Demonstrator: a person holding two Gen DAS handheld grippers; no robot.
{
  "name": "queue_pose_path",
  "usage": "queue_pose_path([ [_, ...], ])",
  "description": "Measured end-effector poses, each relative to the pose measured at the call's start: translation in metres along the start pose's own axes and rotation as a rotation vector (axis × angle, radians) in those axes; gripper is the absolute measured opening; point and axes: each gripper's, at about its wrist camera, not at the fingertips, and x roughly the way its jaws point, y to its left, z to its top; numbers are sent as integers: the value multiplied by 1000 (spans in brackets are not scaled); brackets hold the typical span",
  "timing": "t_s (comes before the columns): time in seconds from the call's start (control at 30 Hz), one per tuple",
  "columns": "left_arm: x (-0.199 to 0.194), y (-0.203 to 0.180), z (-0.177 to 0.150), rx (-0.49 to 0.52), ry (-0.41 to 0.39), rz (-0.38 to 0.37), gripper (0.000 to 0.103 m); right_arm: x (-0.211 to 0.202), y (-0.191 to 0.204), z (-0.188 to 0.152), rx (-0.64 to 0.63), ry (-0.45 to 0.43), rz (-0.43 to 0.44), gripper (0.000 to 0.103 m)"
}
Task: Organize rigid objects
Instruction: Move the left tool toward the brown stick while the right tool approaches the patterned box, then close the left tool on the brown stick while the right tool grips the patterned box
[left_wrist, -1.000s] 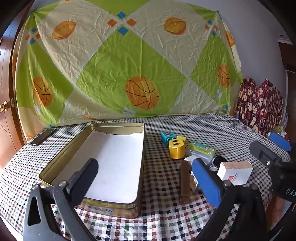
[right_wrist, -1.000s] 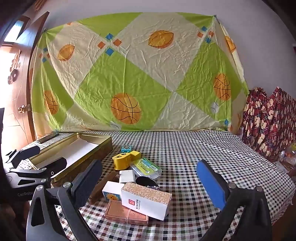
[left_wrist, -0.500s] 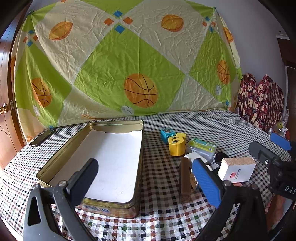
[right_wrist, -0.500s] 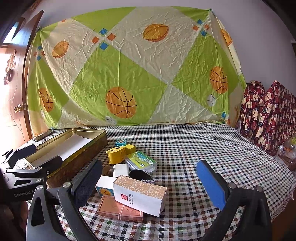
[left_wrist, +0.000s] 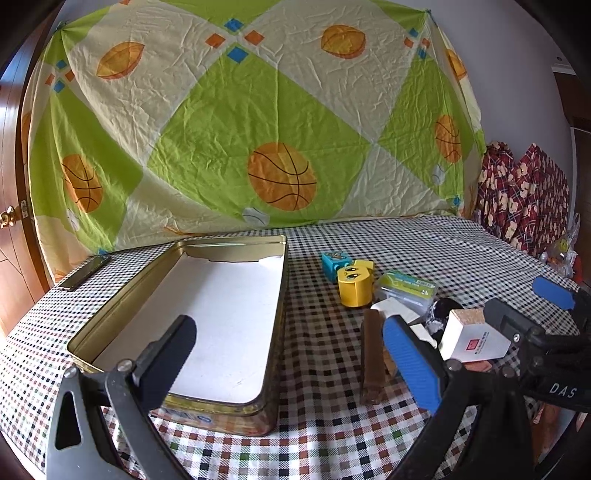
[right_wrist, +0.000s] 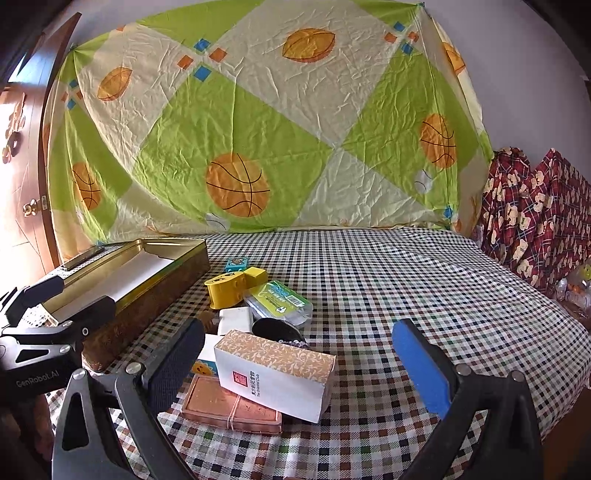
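**Both tongs wide open over the clutter, nothing grabbed**

Left tongs (left_wrist: 291, 360) are spread wide, holding nothing. They hover above the near end of the gold tin (left_wrist: 173, 325), with the black pad over the tin's white floor and the blue pad out over the brown stick (left_wrist: 371, 354) that lies just right of the tin. The tin itself has nothing in it that I can see, and it sits on the left part of the checkered counter (left_wrist: 443, 240).

Right tongs (right_wrist: 299, 360) are the same deal: jaws far apart, gripping nothing. Between the pads you look straight down on the white box with the tan patterned top (right_wrist: 275, 373), which lies tilted across a flat pinkish-brown case (right_wrist: 229, 404) with a rubber band around it. The box rests on the case, not flat on the cloth.

Behind those is the rest of the pile, all bunched close together to the right of the tin: a small white block (right_wrist: 234, 319), a black round thing (right_wrist: 277, 330), a green-labelled clear packet (right_wrist: 279, 299), a yellow piece with cartoon eyes (right_wrist: 225, 290), a small yellow cube (right_wrist: 255, 275) touching it, and a teal cube (right_wrist: 236, 263) farthest back. A little box with a smiley print (right_wrist: 205, 360) is half hidden behind the right tongs' black pad.

A dark flat thing (left_wrist: 84, 272) lies by the far left corner of the tin.
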Motion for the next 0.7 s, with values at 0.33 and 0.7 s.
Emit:
queue_pose_path([
  [0.33, 3, -6, -4, 11, 14, -20, 103, 22, 4, -10, 6, 79, 14, 102],
  [0.7, 4, -18, -4, 47, 24, -65, 103, 36, 3, -14, 19, 147, 96, 81],
])
